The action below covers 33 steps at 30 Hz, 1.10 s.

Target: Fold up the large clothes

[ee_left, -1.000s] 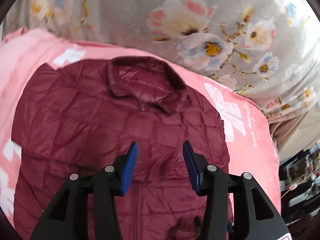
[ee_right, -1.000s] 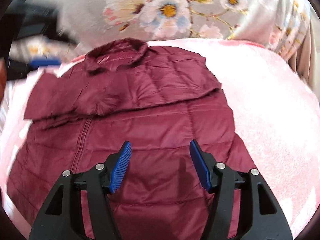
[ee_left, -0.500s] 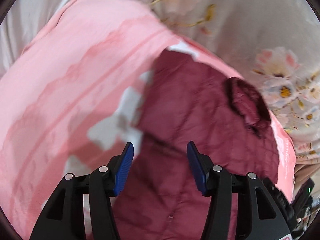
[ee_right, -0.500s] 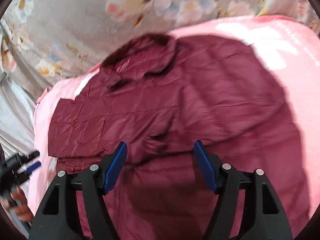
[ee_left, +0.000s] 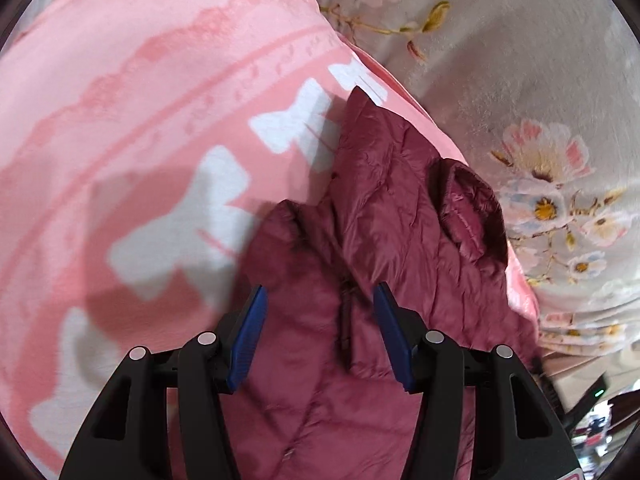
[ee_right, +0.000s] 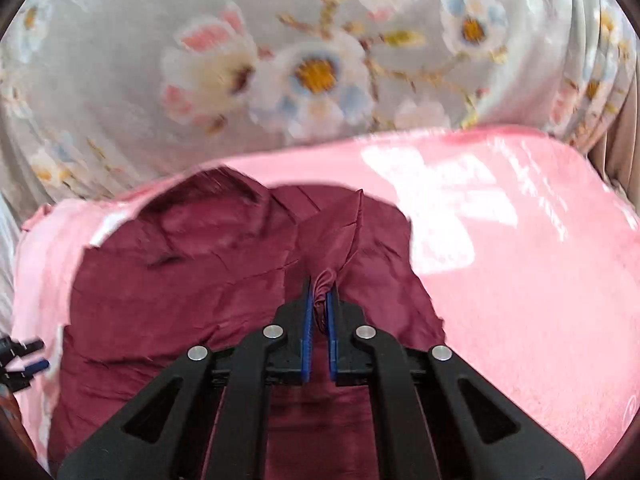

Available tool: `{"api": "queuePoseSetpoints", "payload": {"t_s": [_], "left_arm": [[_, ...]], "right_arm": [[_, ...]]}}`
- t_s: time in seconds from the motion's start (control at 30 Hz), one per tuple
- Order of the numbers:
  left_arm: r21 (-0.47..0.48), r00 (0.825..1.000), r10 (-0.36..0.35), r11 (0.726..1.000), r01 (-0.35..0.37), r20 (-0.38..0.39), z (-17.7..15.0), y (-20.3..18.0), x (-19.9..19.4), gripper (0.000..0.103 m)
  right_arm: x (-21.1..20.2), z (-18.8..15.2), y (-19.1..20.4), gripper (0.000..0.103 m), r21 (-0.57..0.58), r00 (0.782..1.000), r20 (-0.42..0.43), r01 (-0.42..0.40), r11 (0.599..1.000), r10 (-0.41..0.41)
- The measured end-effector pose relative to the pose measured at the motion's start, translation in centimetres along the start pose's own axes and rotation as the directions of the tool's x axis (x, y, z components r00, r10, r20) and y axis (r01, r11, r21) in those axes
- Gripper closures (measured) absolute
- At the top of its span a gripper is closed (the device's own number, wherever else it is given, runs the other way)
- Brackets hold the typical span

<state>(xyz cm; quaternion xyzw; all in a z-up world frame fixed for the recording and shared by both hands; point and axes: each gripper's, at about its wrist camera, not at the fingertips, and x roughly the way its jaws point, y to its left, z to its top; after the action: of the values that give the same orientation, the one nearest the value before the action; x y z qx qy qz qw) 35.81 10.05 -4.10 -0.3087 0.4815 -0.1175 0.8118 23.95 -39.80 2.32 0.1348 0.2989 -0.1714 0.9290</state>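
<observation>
A maroon quilted puffer jacket (ee_left: pixel 400 216) lies on a pink blanket (ee_left: pixel 140 100), collar (ee_left: pixel 472 208) at the far right in the left wrist view. My left gripper (ee_left: pixel 318 300) is open, hovering over the jacket's left part near its folded sleeve. In the right wrist view the jacket (ee_right: pixel 180 280) fills the lower left. My right gripper (ee_right: pixel 319 296) is shut on a pinched fold of the jacket's fabric (ee_right: pixel 324 280), which rises in a ridge away from the fingers.
The pink blanket (ee_right: pixel 520 300) with white bow prints spreads to the right of the jacket. A grey floral sheet (ee_right: pixel 312 72) lies beyond it. The other gripper's tips (ee_right: pixel 28 356) show at the far left edge. Clutter sits at the lower right (ee_left: pixel 596 408).
My right gripper went from open above the jacket to shut on a fold of its fabric. My left gripper swung left from the collar and now sits over the jacket's left edge.
</observation>
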Motion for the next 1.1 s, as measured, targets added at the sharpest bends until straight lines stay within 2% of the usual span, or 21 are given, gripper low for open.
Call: {"api": "queuePoseSetpoints", "payload": {"t_s": [0.1,0.23,0.27,0.3,0.33,0.37,0.47,0.5,0.57,0.63,0.7,0.8,0.87,0.9,1.0,1.03,1.1], "left_arm": [[-0.03,1.0,0.001,1.0,-0.001,-0.015,0.9,-0.9,1.9,0.05],[-0.032,0.996,0.082,0.996,-0.081,0.035,1.8,-0.9,3.5,0.053],[-0.03,0.994,0.097,0.995,-0.095,0.044,2.1,-0.7,3.8,0.059],[-0.027,0.992,0.111,0.994,-0.11,0.052,2.3,-0.5,4.1,0.076],[-0.01,0.987,0.155,0.988,-0.155,0.051,2.5,-0.5,4.8,0.086],[0.006,0.982,0.184,0.983,-0.184,0.048,2.6,-0.3,5.2,0.103],[0.034,0.965,0.254,0.966,-0.256,0.072,2.2,0.4,5.5,0.103],[0.033,0.959,0.267,0.962,-0.271,0.089,2.1,0.6,5.2,0.103],[0.024,0.956,0.253,0.966,-0.259,0.145,1.5,1.4,3.7,0.103],[0.011,0.956,0.238,0.97,-0.244,0.171,1.2,1.9,2.7,0.103],[0.012,0.951,0.256,0.965,-0.262,0.172,1.1,2.3,2.8,0.103],[0.057,0.932,0.331,0.938,-0.342,0.145,0.7,2.7,5.1,0.102],[0.11,0.908,0.375,0.911,-0.398,0.185,0.1,1.9,5.2,0.102],[0.125,0.902,0.387,0.902,-0.413,0.19,-0.1,1.5,5.2,0.102],[0.16,0.9,0.392,0.892,-0.422,0.189,-0.5,0.9,3.9,0.098],[0.175,0.897,0.394,0.886,-0.429,0.201,-0.7,0.5,2.7,0.097],[0.194,0.885,0.403,0.872,-0.449,0.235,-0.9,0.0,1.1,0.097]], "right_arm": [[1.9,-1.4,-0.7,0.098,0.003,0.999,-0.042,0.01,1.0,-0.01],[3.2,-2.8,-1.2,0.098,0.015,0.997,-0.08,-0.012,1.0,0.013],[3.4,-3.3,-1.2,0.098,0.009,0.996,-0.088,-0.012,1.0,0.013],[3.6,-3.7,-1.1,0.098,0.005,0.996,-0.093,-0.013,1.0,0.013],[3.7,-4.2,-1.1,0.098,0.002,0.995,-0.1,-0.015,1.0,0.015],[3.9,-4.6,-1.2,0.098,0.003,0.994,-0.104,-0.019,1.0,0.019],[4.0,-5.8,-1.7,0.098,0.023,0.991,-0.123,-0.051,0.998,0.054],[3.9,-6.1,-2.0,0.098,0.051,0.987,-0.133,-0.086,0.995,0.092],[3.5,-6.6,-1.7,0.098,0.061,0.983,-0.135,-0.117,0.991,0.124],[3.4,-6.8,-1.1,0.098,0.027,0.984,-0.133,-0.116,0.993,0.119],[3.8,-6.9,-0.6,0.098,-0.004,0.985,-0.137,-0.105,0.994,0.104],[5.1,-7.3,-0.2,0.098,-0.024,0.983,-0.169,-0.08,0.996,0.075],[5.2,-7.3,-0.1,0.098,-0.032,0.983,-0.173,-0.068,0.997,0.061],[5.1,-7.2,0.0,0.097,-0.042,0.983,-0.174,-0.06,0.997,0.052],[3.4,-7.0,-0.4,0.092,-0.054,0.988,-0.155,-0.036,0.998,0.027],[2.6,-6.8,-0.8,0.088,-0.044,0.99,-0.142,-0.026,0.999,0.019],[0.7,-6.1,-1.3,0.086,-0.034,0.995,-0.104,-0.001,0.999,-0.003]]}}
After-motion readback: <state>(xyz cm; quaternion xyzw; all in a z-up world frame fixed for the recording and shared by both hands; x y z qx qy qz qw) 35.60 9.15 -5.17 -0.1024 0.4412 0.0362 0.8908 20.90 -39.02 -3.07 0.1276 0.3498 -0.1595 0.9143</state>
